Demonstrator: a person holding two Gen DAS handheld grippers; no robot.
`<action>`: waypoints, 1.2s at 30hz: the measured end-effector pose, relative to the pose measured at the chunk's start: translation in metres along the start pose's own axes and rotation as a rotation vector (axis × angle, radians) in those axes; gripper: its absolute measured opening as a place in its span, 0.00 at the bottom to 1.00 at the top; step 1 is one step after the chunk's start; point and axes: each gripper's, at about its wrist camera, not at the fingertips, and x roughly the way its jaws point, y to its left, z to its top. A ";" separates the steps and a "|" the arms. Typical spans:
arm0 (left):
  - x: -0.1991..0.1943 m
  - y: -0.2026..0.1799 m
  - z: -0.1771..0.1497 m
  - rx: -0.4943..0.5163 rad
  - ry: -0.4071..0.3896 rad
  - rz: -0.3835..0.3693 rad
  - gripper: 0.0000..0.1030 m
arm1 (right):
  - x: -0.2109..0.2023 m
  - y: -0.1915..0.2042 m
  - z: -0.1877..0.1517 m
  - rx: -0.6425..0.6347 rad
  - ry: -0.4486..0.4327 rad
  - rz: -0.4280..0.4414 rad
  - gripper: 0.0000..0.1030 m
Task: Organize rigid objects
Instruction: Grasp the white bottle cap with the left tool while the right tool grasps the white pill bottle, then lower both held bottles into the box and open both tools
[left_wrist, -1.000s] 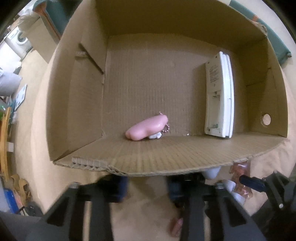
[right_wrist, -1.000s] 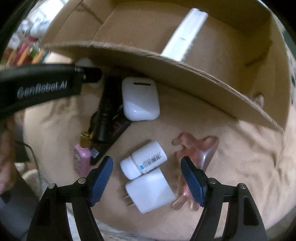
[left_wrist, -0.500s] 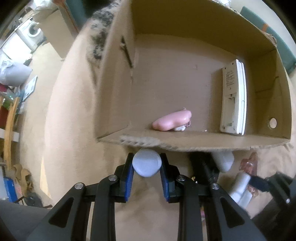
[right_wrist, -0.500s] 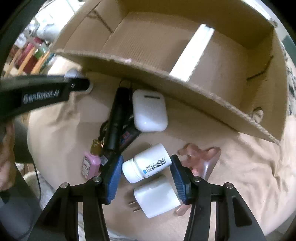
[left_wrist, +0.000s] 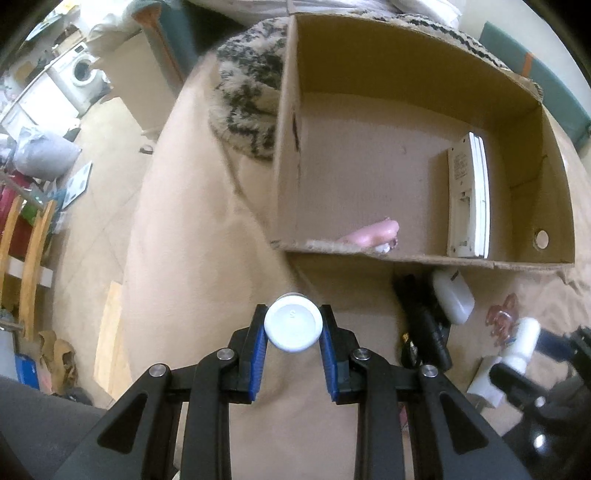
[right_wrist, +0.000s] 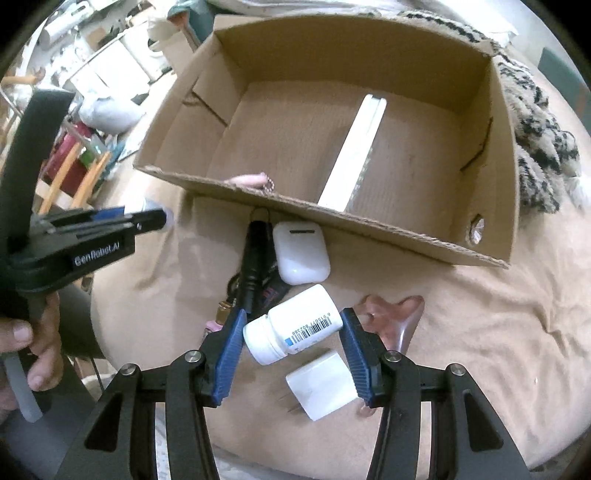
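Observation:
My left gripper is shut on a small round jar with a white cap, held above the beige blanket in front of the cardboard box. My right gripper is shut on a white pill bottle with a barcode label, lifted off the blanket. Inside the box lie a white remote and a pink toy. A white earbud case, a black torch-like object, a white charger plug and a pink claw clip lie before the box.
A small pink bottle with a gold cap lies beside the black object. A black-and-white furry cushion presses against the box's far side. The blanket drops off at the left toward the floor. A hand holds the left gripper's handle.
The right jaws closed on the pill bottle and lifted it. The left gripper rose from behind the box's near wall, with the white-capped jar now in view between its pads.

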 end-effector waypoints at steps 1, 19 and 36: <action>-0.004 -0.004 -0.004 -0.003 -0.002 0.002 0.23 | -0.005 0.004 0.002 0.004 -0.009 0.004 0.53; -0.060 0.005 0.006 -0.026 -0.206 0.015 0.23 | -0.064 -0.001 0.018 0.083 -0.330 0.047 0.53; -0.078 -0.004 0.079 0.035 -0.309 0.014 0.23 | -0.049 -0.031 0.072 0.115 -0.345 0.012 0.53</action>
